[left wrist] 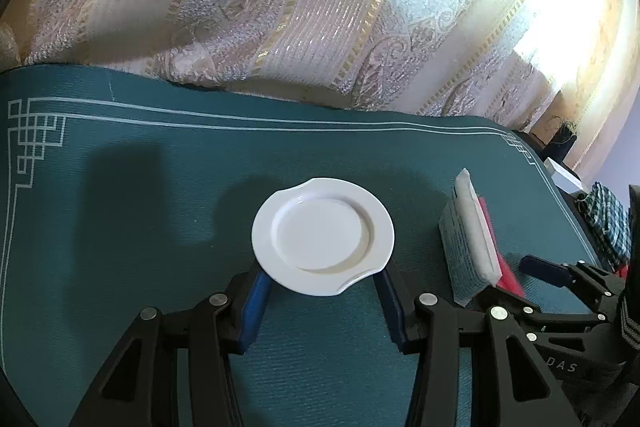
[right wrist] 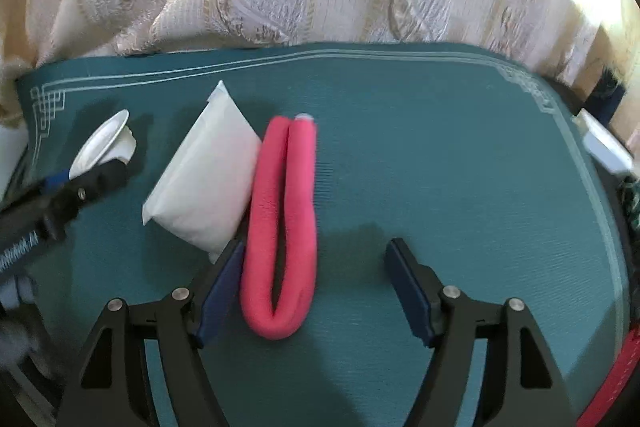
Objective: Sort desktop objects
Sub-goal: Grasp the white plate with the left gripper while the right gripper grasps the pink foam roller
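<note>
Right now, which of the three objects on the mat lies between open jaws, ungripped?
The folded pink foam tube, inside the right hand-held gripper; the white plate is clamped, the white packet lies outside.

Teal mat [right wrist: 440, 155] with pink foam tube [right wrist: 280, 227], white packet [right wrist: 204, 183].

White plate [left wrist: 322, 241], white packet [right wrist: 204, 183] and folded pink foam tube [right wrist: 280, 227] lie on the mat.
</note>
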Motion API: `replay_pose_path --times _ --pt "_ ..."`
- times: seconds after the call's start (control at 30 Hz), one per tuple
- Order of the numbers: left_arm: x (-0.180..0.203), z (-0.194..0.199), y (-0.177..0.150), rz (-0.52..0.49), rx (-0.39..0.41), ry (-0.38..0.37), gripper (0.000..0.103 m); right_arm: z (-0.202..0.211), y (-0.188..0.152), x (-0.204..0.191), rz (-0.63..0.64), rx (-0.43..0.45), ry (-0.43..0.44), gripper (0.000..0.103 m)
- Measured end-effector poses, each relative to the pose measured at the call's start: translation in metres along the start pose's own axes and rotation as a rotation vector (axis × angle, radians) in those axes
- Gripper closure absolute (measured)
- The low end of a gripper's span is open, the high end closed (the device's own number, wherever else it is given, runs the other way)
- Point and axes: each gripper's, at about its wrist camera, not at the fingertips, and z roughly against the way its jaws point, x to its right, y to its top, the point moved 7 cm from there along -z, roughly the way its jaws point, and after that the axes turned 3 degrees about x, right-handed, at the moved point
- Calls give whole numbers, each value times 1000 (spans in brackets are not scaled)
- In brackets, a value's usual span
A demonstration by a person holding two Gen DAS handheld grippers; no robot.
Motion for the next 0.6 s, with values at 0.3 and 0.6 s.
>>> replay_pose_path --times 0.3,0.6 --pt "5 -3 -1 -11 -3 -6 52 -8 -1 -9 44 25 9 29" --pt "13 2 0 -34 7 -10 52 15 -15 -9 37 29 78 67"
